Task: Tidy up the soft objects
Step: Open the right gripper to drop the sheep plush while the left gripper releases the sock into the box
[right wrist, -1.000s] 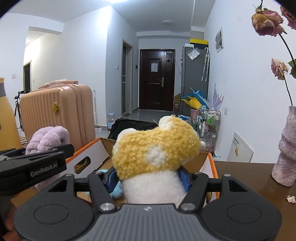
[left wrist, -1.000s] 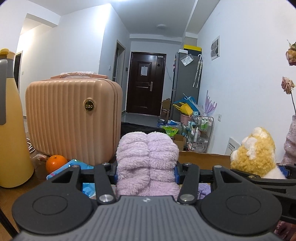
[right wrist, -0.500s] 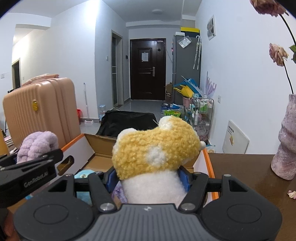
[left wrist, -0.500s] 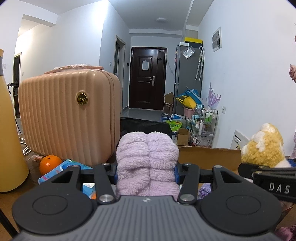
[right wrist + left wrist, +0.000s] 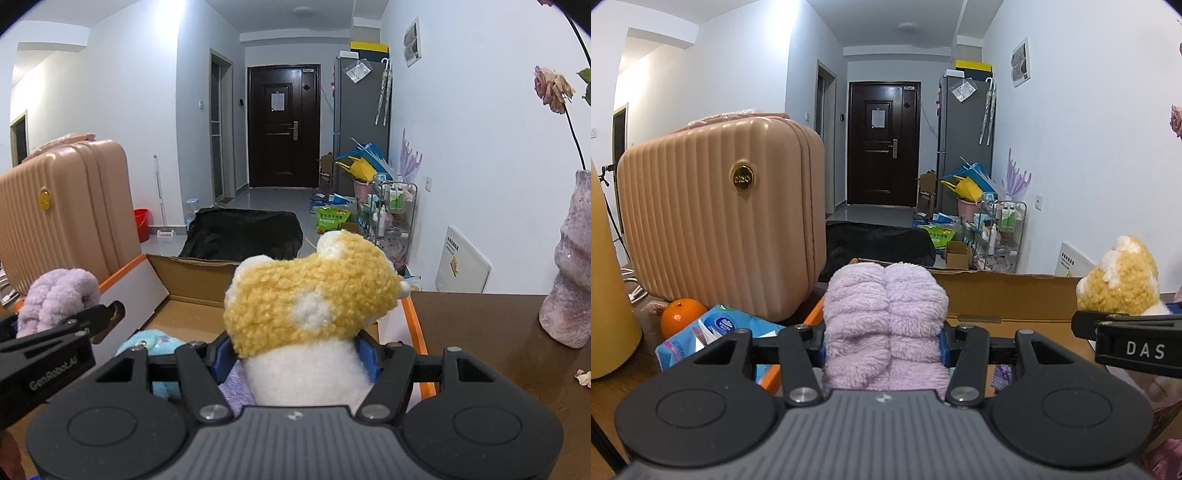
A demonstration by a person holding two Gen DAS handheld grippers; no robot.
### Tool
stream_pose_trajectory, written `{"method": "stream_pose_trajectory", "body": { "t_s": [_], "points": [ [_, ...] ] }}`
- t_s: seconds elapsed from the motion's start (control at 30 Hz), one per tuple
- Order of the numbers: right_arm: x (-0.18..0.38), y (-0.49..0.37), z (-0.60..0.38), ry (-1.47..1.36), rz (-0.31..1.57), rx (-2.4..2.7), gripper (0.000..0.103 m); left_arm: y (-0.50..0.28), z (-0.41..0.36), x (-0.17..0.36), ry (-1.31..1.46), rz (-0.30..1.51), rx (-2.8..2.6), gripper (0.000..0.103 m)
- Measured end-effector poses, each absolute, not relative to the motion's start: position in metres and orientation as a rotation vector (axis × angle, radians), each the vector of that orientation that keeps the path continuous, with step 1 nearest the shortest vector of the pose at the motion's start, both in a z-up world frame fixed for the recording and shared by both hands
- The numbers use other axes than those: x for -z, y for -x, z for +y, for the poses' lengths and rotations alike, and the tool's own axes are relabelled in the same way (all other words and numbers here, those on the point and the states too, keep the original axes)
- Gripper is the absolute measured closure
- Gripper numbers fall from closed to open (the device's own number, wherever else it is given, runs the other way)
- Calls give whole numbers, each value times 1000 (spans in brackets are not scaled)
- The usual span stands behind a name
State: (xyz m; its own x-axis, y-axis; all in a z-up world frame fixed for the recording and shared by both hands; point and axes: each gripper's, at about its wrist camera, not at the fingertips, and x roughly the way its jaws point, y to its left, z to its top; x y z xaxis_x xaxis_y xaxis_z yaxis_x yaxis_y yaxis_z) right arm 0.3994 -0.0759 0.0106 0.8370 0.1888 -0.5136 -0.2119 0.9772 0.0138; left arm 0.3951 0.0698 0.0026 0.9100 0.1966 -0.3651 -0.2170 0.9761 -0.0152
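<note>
My left gripper (image 5: pixel 884 347) is shut on a fluffy lilac plush (image 5: pixel 884 325), held over the near left side of an open cardboard box (image 5: pixel 1015 295). My right gripper (image 5: pixel 295 360) is shut on a yellow and white plush toy (image 5: pixel 310 302), held above the same cardboard box (image 5: pixel 192 273). Each gripper shows in the other's view: the yellow plush toy (image 5: pixel 1119 280) at the right edge, the lilac plush (image 5: pixel 59 295) at the left. A turquoise soft toy (image 5: pixel 155 341) and a purple one lie inside the box.
A peach suitcase (image 5: pixel 720 218) stands left of the box, with an orange (image 5: pixel 681 315), a blue tissue pack (image 5: pixel 716 332) and a yellow jug (image 5: pixel 609 295) in front of it. A pale purple vase (image 5: pixel 572 280) with dried roses stands on the brown table (image 5: pixel 498 332) at right.
Both grippers have moved forward and slightly down over the box with their plush toys still gripped. The box interior now shows more in the right wrist view.
</note>
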Motion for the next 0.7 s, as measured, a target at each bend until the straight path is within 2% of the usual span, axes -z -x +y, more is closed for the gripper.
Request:
{"method": "stream_pose_trajectory", "body": {
  "t_s": [0.13,0.2,0.27,0.33,0.37,0.4,0.7],
  "points": [
    [-10,-403,-74,39,550,-205,34,-395,71,-2,62,374,-202,47],
    [-11,-403,-75,33,546,-201,28,-395,72,-2,67,374,-197,36],
    [-11,-402,-75,41,532,-186,13,-394,73,-3,67,365,-207,27],
    [-12,-401,-75,46,521,-177,7,-392,74,-3,69,351,-217,16],
    [-12,-401,-75,48,520,-175,4,-391,75,-3,71,344,-223,4],
    [-11,-401,-74,51,522,-170,2,-390,74,-4,71,340,-232,0],
    [-11,-400,-74,59,526,-167,0,-388,75,-5,78,331,-258,0]
  ]
}}
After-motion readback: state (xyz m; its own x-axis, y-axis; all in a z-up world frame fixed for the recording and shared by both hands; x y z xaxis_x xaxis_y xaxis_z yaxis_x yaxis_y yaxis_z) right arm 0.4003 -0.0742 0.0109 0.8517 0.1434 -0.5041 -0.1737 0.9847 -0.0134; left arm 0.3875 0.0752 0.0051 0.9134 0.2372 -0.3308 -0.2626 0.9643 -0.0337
